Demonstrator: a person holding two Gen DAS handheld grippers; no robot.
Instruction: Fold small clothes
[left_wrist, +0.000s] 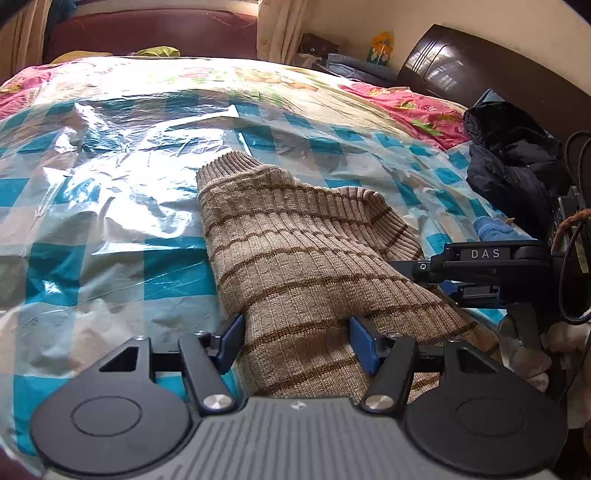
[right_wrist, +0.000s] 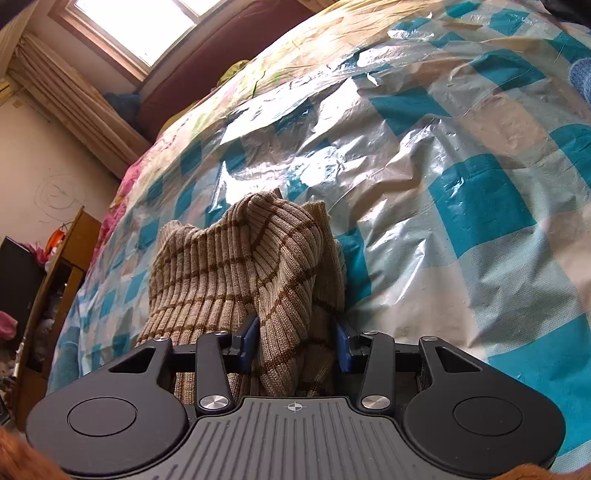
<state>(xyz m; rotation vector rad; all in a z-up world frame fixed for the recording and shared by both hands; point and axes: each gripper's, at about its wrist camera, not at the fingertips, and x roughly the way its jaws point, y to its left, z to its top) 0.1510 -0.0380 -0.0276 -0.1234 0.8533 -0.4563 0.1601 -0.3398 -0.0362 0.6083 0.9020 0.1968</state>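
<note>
Beige ribbed knit garment w/ brown stripes (left_wrist: 295, 258) lies on bed's crinkly teal-checked plastic sheet (left_wrist: 110, 229). My left gripper (left_wrist: 297, 341): jaws apart, knit between, pads not pinching. My right gripper (right_wrist: 295, 341): jaws apart too, bunched knit between, loose.

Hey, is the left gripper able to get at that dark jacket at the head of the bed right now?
Probably not directly. The left gripper sits over the striped knit garment, and the right gripper crosses the path toward the dark jacket, which lies well beyond.
</note>
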